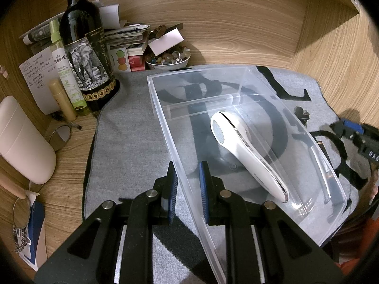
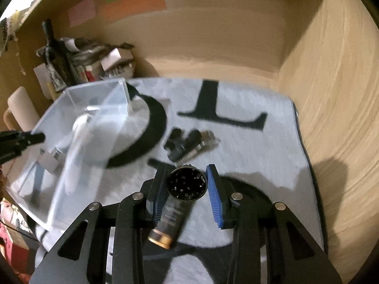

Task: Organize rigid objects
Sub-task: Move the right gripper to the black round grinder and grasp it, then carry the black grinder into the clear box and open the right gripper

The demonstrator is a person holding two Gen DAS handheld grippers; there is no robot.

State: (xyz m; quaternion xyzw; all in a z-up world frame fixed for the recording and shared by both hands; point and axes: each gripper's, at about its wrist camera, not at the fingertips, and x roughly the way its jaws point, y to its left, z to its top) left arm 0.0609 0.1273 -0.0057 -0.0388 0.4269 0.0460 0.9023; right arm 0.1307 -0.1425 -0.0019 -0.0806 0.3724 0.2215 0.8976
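Observation:
A clear plastic bin (image 1: 246, 94) lies on the grey mat with a white handheld device (image 1: 239, 146) inside it. My left gripper (image 1: 188, 187) is shut on the bin's near left wall, one blue pad on each side of it. In the right wrist view, which is blurred by motion, my right gripper (image 2: 186, 191) is shut on a dark cylindrical tube (image 2: 173, 213) with a gold end and holds it just above the mat. The bin (image 2: 71, 108) stands to its left. Several small dark tubes (image 2: 187, 144) lie on the mat just beyond the fingers.
A wine bottle (image 1: 83, 47), a green spray bottle (image 1: 66, 66), a bowl of beads (image 1: 168, 59) and stacked papers crowd the back left corner. A white container (image 1: 23, 139) stands at the left. Wooden walls close in the back and right of the grey lettered mat (image 2: 260, 146).

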